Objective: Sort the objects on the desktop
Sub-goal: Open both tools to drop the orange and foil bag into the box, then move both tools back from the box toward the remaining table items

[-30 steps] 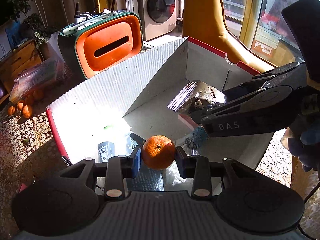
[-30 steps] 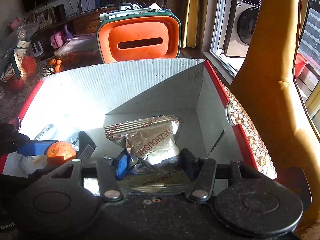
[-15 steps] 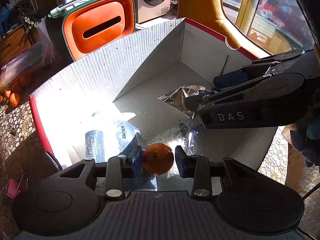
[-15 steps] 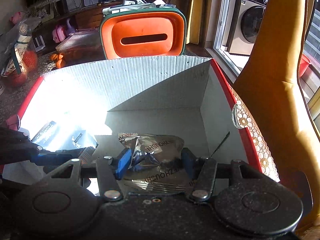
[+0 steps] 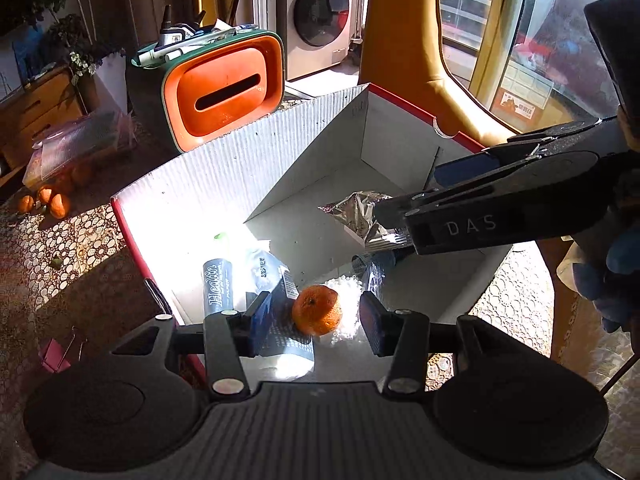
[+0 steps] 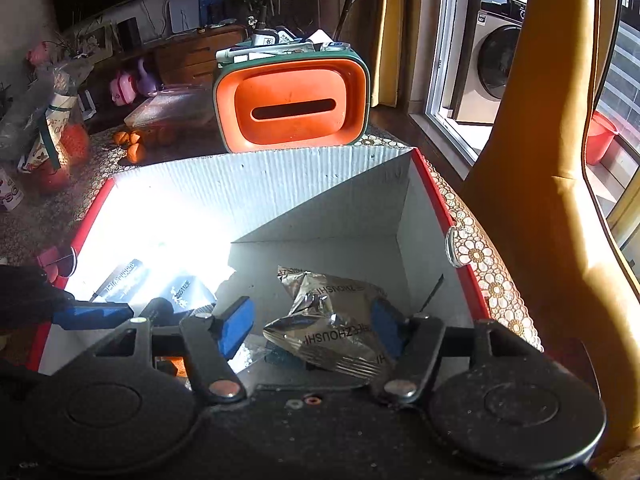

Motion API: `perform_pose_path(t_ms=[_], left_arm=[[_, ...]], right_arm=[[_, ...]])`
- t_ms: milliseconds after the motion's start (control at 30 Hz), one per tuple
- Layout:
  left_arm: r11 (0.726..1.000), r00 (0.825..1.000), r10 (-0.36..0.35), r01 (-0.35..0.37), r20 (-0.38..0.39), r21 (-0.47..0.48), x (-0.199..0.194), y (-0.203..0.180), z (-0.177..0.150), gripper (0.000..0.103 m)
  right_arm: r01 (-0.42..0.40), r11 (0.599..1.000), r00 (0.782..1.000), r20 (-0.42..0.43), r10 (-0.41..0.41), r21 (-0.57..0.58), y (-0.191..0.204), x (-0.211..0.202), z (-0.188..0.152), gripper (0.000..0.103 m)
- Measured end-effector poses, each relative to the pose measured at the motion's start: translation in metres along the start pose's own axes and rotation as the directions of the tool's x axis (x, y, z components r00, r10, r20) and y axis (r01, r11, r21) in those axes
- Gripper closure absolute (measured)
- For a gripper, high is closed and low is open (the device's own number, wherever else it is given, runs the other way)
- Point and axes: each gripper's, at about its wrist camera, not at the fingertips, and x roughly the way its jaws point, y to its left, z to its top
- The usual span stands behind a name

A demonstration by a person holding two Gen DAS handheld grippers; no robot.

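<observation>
- Inspecting the orange (image 5: 317,309), we find it lying in the cardboard box (image 5: 224,168), on dark packets and white pellets, between the jaws of the left gripper (image 5: 314,318); the jaws are opening and neither pad touches it.
- We find the foil snack bag (image 6: 332,320) on the box floor between the jaws of the right gripper (image 6: 312,322), which are also opening; the far pad looks close to the foil, but we cannot tell whether it touches.
- We judge the risks to be these: the round orange could roll off the uneven packets, and a rising pad could snag the crinkled foil and drag the bag.
- We note that sun glare washes out the box's left side, leaving the packet labels (image 5: 218,290) partly unreadable; the right gripper's body hides the bag's near edge.
</observation>
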Motion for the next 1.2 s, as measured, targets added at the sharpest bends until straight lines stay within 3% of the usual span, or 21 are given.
perform_pose_path(t_ms=[133,400,900,1200], left_arm=[[1.0,0.999,0.015,-0.014,0.039,-0.019,-0.026,0.001,-0.009,0.057],[0.996,0.993,0.06,-0.053,0.105,-0.069,-0.074,0.008,-0.031,0.057],[0.982,0.973,0.137,-0.109,0.185,-0.151,-0.143,0.026,-0.081,0.057],[0.976,0.961,0.173,-0.139,0.213,-0.167,-0.171,0.056,-0.113,0.057]], right_arm=[[-0.01,1.0,1.0,0.023,0.01,-0.017,0.009,-0.017,-0.002,0.03],[-0.027,0.998,0.997,0.073,0.031,-0.051,0.033,-0.052,-0.012,0.025],[-0.083,0.991,0.989,0.115,0.095,-0.104,0.079,-0.101,-0.04,0.023],[-0.144,0.982,0.977,0.143,0.161,-0.122,0.121,-0.116,-0.053,0.023]])
